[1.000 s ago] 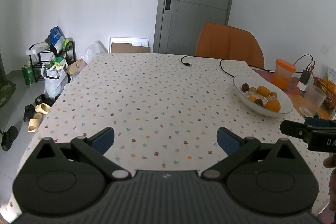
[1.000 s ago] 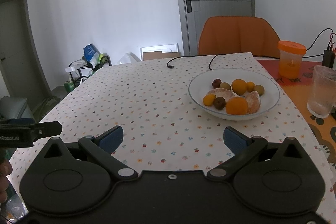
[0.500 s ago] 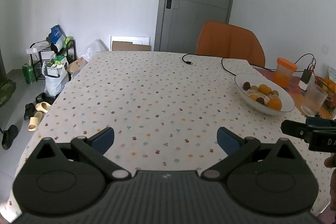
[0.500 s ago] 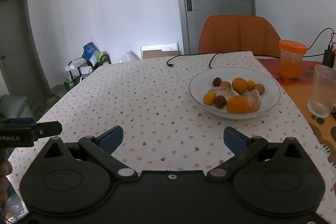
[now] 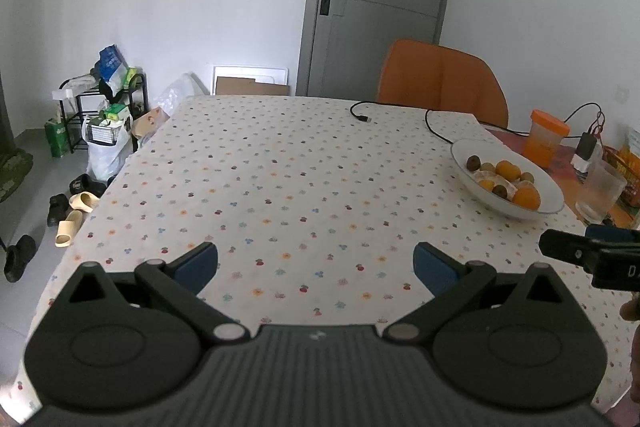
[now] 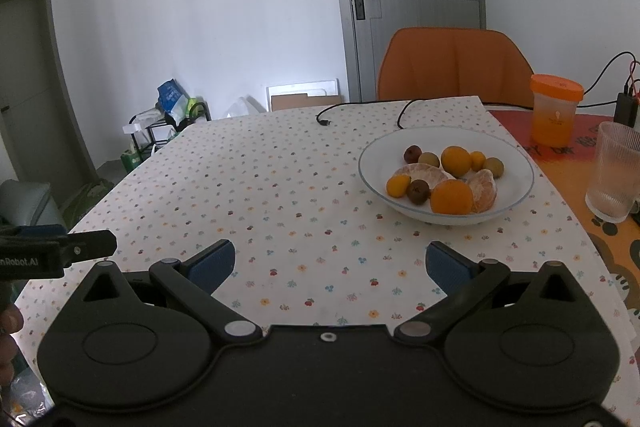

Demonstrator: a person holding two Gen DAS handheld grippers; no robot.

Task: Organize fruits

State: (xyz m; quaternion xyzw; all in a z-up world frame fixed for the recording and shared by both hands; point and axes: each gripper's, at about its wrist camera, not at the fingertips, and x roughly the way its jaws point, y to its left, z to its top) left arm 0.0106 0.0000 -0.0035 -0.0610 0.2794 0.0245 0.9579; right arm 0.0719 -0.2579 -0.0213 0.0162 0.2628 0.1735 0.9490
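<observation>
White bowl [image 6: 516,167] holds all the fruits [image 6: 450,177], on the surface's right | left claw [image 5: 316,261] and right claw [image 6: 330,263] wide, empty, short of it | fits fruit gathered or awaiting sorting; no move settled

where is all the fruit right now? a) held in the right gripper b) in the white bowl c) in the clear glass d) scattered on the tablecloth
b: every fruit, the oranges, peeled segments and small brown ones, sits inside the white bowl on the tablecloth; the right gripper is open and holds nothing.
</observation>
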